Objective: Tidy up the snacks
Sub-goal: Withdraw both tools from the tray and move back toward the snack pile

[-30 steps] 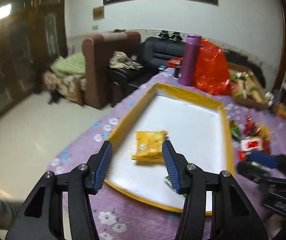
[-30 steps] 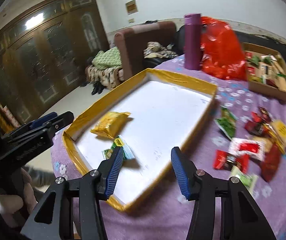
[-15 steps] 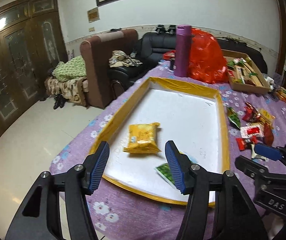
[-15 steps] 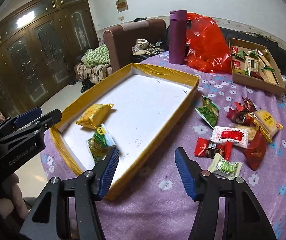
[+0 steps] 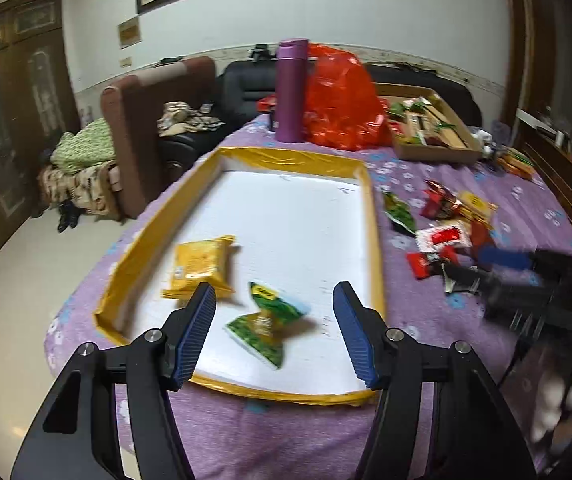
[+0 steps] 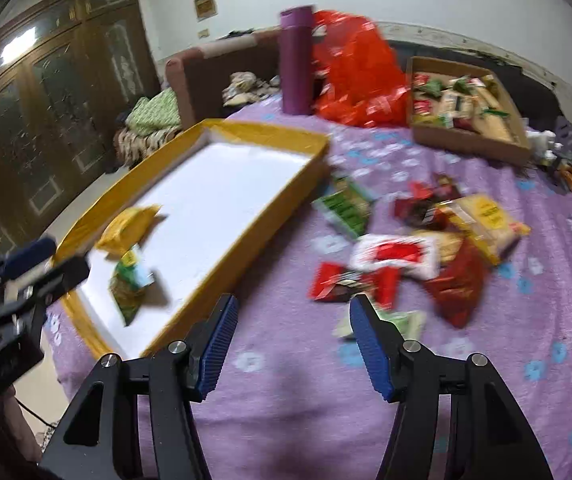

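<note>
Your left gripper [image 5: 274, 334] is spread wide and holds nothing; it hangs above the near end of the tray [image 5: 373, 216], and between its blue pads [image 5: 198, 332] you see the green packet [image 5: 268, 320] lying on the white floor of the tray. The yellow packet [image 5: 202, 266] lies just to the left of the green one, also inside the tray and near its left wall. Neither pad touches either packet.

Your right gripper [image 6: 291, 340] is also wide apart and empty. It hangs over the purple cloth [image 6: 286, 420], just right of the tray's [image 6: 238, 252] near right corner. Ahead of its right pad [image 6: 369, 348] lies a pale green packet [image 6: 405, 322], partly hidden by that pad, and whether they touch is unclear because the view is blurred. Beyond it sits the loose pile: a red packet [image 6: 349, 284], a red-and-white packet [image 6: 395, 258], a dark red pouch [image 6: 457, 284], a yellow pack [image 6: 485, 216] and a green pack [image 6: 343, 208] close to the tray's right wall.

At the far end of the table stand a purple flask [image 6: 295, 60], a red bag [image 6: 359, 80] and a cardboard box [image 6: 465, 144] full of snacks. The tray wall stands between the pile and the tray floor.
</note>
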### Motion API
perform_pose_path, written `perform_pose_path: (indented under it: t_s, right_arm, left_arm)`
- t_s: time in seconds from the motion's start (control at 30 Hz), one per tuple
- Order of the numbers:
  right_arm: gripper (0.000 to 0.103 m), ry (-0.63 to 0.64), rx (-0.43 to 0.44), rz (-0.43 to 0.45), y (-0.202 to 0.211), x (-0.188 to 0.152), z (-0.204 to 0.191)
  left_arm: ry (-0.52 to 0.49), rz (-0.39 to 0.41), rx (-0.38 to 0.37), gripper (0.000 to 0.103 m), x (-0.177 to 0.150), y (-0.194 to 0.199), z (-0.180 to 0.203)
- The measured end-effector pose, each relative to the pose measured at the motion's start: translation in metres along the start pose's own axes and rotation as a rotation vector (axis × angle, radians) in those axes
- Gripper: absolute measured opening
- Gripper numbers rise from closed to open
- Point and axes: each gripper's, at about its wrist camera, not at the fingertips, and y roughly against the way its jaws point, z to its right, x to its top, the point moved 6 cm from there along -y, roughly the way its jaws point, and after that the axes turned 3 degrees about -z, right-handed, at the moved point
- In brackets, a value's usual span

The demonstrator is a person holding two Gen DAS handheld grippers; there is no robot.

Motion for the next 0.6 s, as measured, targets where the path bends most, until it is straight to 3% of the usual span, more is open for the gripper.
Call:
perform_pose_path:
  t_s: [0.17, 0.27, 0.4, 0.5, 0.6]
  right_arm:
    - [0.061, -0.148, -0.166, 0.047, 0.024, 0.013, 0.115]
    - [0.063, -0.224, -0.218, 0.034, 0.032, 0.016, 0.16]
    - [0.062, -0.286, -0.057, 0.074, 0.049, 0.066, 0.159]
    - [0.062, -0.279, 0.072, 0.198, 0.085, 0.122, 0.142]
    - [0.07, -0.214, 0.062, 0.23, 0.101, 0.134, 0.125]
  left_arm:
    - [-0.002, -0.012, -0.097, 0.061, 0.003, -0.001, 0.015]
    - [-0.018, -0.014, -0.15, 0.061, 0.006, -0.007, 0.032]
    - [-0.05, 0.004, -0.182, 0.061, 0.014, -0.006, 0.057]
    - [-0.076, 0.02, -0.188, 0.061, 0.016, 0.004, 0.065]
    - [-0.058, 0.024, -0.186, 0.061, 0.017, 0.007, 0.057]
